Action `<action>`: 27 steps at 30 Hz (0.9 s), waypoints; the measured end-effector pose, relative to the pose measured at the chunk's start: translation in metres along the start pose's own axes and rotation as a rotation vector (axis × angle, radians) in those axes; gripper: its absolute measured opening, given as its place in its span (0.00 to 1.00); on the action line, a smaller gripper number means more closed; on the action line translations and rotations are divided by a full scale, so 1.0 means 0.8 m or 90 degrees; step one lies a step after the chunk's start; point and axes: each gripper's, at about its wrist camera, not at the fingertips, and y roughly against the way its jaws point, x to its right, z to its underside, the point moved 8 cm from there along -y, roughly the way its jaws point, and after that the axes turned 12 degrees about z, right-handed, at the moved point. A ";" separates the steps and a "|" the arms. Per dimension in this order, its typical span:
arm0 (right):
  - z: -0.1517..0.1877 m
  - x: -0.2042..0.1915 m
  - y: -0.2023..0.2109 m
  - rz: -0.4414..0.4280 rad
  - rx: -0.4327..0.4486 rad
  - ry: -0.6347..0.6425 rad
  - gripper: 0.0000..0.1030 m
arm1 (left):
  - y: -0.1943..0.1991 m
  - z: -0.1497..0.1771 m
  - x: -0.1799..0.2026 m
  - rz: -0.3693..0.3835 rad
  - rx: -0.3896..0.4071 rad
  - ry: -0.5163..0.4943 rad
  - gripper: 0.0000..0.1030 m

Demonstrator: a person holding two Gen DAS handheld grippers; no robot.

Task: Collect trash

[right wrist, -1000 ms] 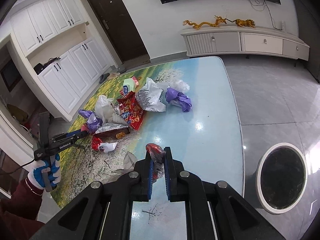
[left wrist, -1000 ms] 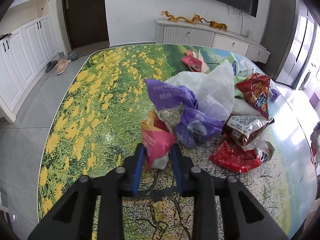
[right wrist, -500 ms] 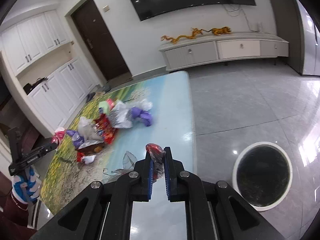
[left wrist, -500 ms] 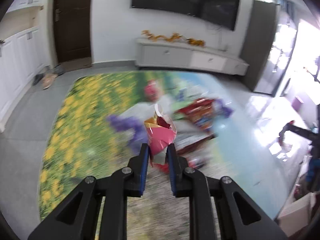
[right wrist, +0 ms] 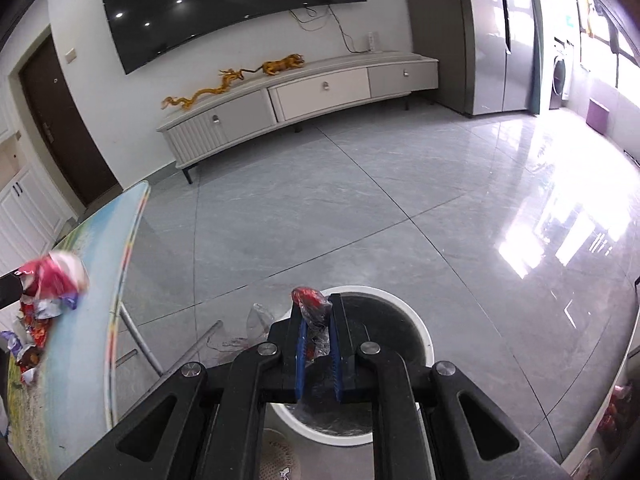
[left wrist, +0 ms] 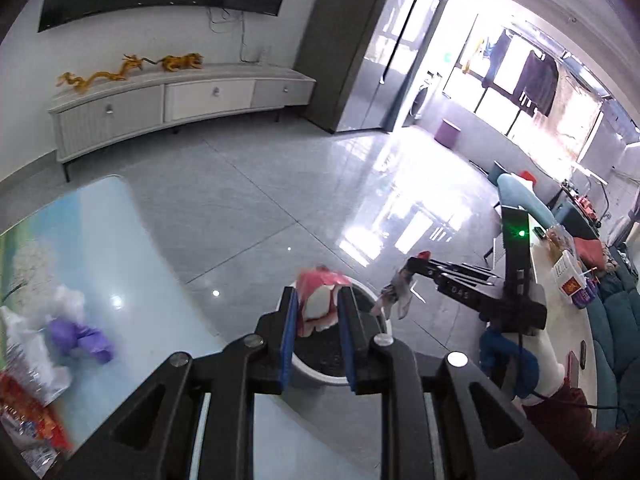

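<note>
My left gripper (left wrist: 318,300) is shut on a pink and white snack wrapper (left wrist: 320,294) and holds it above the white-rimmed round bin (left wrist: 316,376) on the floor. My right gripper (right wrist: 318,312) is shut on a red and clear plastic wrapper (right wrist: 310,300) over the same bin (right wrist: 416,332). In the left wrist view the right gripper (left wrist: 408,276) hangs to the right of the bin with its wrapper (left wrist: 394,300) dangling. In the right wrist view the pink wrapper (right wrist: 54,278) shows at the far left.
The printed table (left wrist: 132,264) still carries a purple wrapper (left wrist: 80,338), white plastic and red bags (left wrist: 28,420); its edge (right wrist: 120,280) and metal legs (right wrist: 138,340) stand left of the bin. A white TV cabinet (right wrist: 300,96) lines the far wall. Grey tile floor surrounds the bin.
Both grippers have swung away from the table to above the floor bin, each carrying its wrapper. The left gripper lifted the pink wrapper off the pile.
</note>
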 end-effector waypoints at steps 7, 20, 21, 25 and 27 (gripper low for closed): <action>0.007 0.045 -0.061 0.039 -0.039 -0.036 0.37 | -0.126 -0.017 0.020 0.059 -0.063 0.026 0.47; 0.046 0.032 -0.033 0.029 -0.042 -0.040 0.39 | -0.006 -0.017 -0.023 -0.011 0.017 0.022 0.47; 0.057 0.036 -0.026 0.030 -0.048 -0.047 0.39 | 0.003 -0.013 -0.022 -0.018 0.022 0.021 0.47; 0.130 0.066 -0.008 0.031 -0.102 -0.095 0.39 | 0.032 0.004 -0.019 -0.023 0.034 0.029 0.47; 0.190 0.080 -0.014 0.011 -0.165 -0.128 0.39 | 0.039 0.013 -0.017 -0.044 0.033 0.018 0.47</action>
